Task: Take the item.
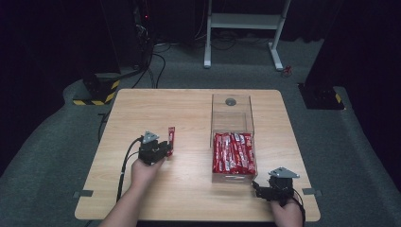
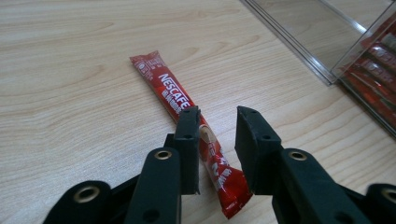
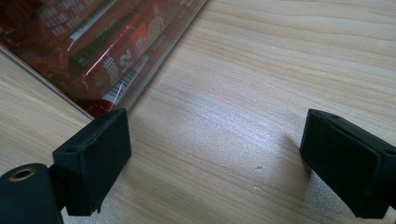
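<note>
1. Table (image 1: 189, 189) of pale wood, taking up the middle of the high view, mostly bare; holding a box at 3 o'clock and a lone packet just left of centre

2. Clear box (image 1: 231, 137) standing right of centre, long axis running 12 to 6 o'clock; far half bare, near half packed with a row of red sachets (image 1: 234, 152); judged either the source or the goal of the sorting, cannot tell which from this moment

3. Left gripper (image 1: 166, 149) at about 9 o'clock from the box, held low over the wood, jaws narrowly parted and straddling the near end of the packet without clamping it, as seen in the left gripper view (image 2: 215, 140)

4. Right gripper (image 1: 259, 188) at 5 o'clock from the box, just beside its near corner, jaws spread wide over bare wood, holding nothing (image 3: 210, 163)

5. Single sachet (image 2: 187, 126) lying flat on the table, well apart from the box, pointing toward 12 o'clock in the high view (image 1: 171, 137)

6. Judged early in a single transfer: one packet out, grasp not yet closed, carrying left to do
</note>
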